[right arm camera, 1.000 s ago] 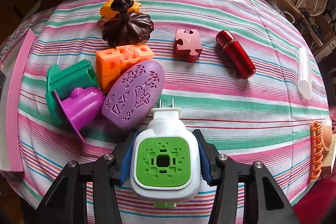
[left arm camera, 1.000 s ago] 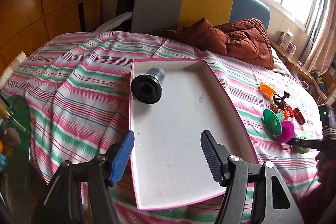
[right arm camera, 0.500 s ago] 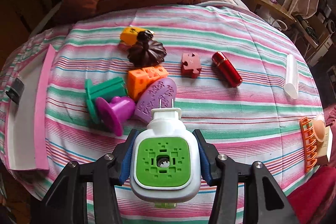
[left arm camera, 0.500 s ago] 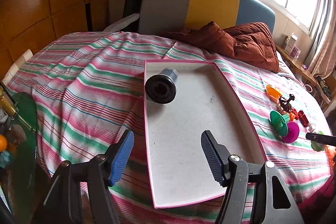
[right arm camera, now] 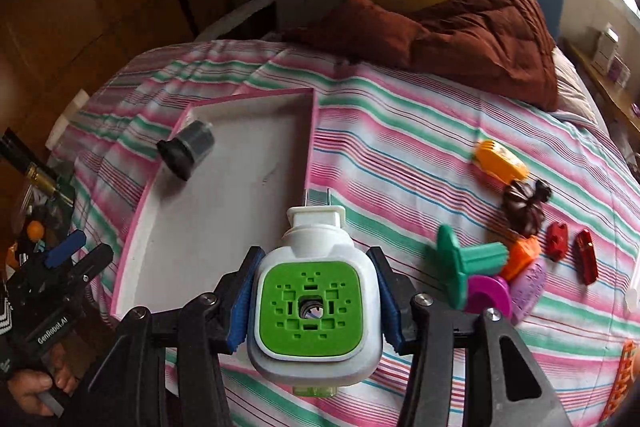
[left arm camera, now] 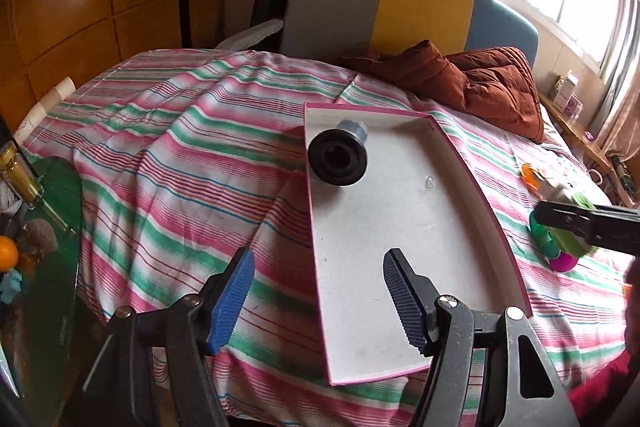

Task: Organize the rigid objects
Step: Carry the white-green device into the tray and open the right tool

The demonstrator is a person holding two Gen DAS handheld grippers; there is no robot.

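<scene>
Left hand-held gripper (left arm camera: 318, 299) agape, right (right arm camera: 312, 301) clamped

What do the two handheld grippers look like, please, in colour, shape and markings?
Both look alike. The left gripper and the right gripper each have two black angular plastic arms with silver screws, ending in blue ribbed pads. In the right wrist view, the left gripper's black body bears white lettering "GenRobot.AI". No cables can be seen.

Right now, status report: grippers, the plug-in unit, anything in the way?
Right gripper shut on plug-in unit, near tray edge. Left gripper open, empty, at tray's near end. Black cap in tray's far corner; rest bare.
</scene>
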